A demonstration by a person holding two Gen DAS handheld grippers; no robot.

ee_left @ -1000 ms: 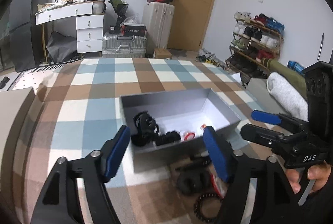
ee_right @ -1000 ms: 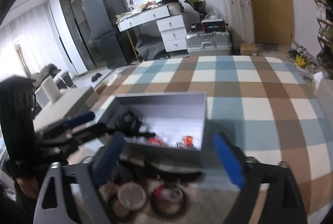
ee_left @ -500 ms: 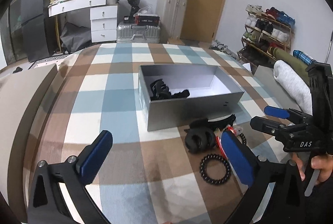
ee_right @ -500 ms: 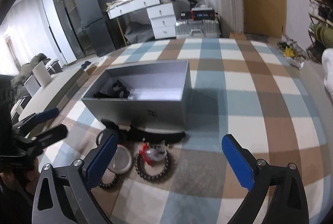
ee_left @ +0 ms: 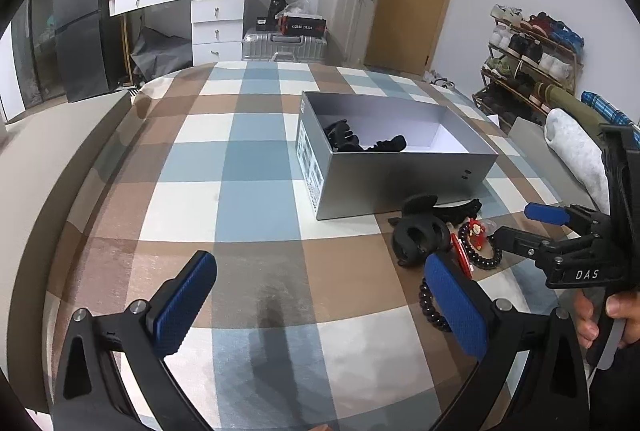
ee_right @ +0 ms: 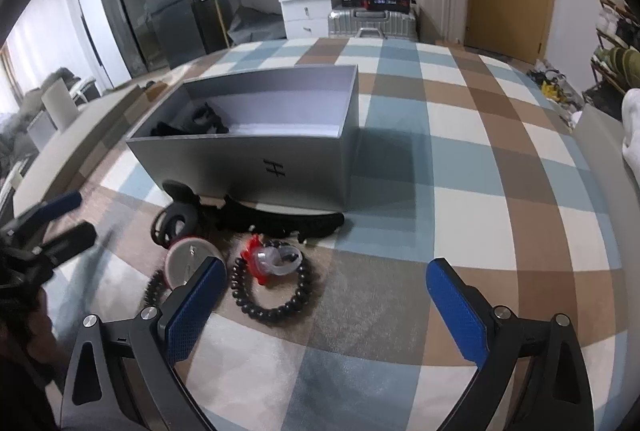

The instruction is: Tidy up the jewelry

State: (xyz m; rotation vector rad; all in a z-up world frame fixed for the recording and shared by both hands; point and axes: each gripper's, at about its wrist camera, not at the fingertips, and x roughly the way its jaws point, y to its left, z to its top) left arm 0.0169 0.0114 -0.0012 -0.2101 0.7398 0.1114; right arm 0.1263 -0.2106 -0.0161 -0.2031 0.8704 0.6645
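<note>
A grey open box [ee_left: 404,175] [ee_right: 248,163] stands on the checked cloth with black hair clips [ee_left: 344,137] inside. In front of it lie a black scrunchie [ee_left: 420,237], a long black hair clip [ee_right: 288,219], a dark bead bracelet [ee_right: 276,295] with a red charm and clear ring [ee_right: 276,259], a round compact [ee_right: 192,263] and a black coil tie [ee_left: 430,305]. My left gripper [ee_left: 320,305] is open and empty, left of the pile. My right gripper [ee_right: 326,307] is open and empty, just in front of the bracelet; it also shows in the left wrist view [ee_left: 524,223].
The checked cloth [ee_left: 256,191] covers a low rounded table. Beyond it stand a white desk [ee_left: 192,11], suitcases [ee_left: 288,45], a dark fridge [ee_left: 84,31], a wooden door and a shoe rack [ee_left: 532,59]. A rolled grey towel [ee_left: 576,155] lies at the right.
Both grippers have pulled back from the box toward the near table edge and opened wider. The items beside the box have come into full view. Nothing was picked up.
</note>
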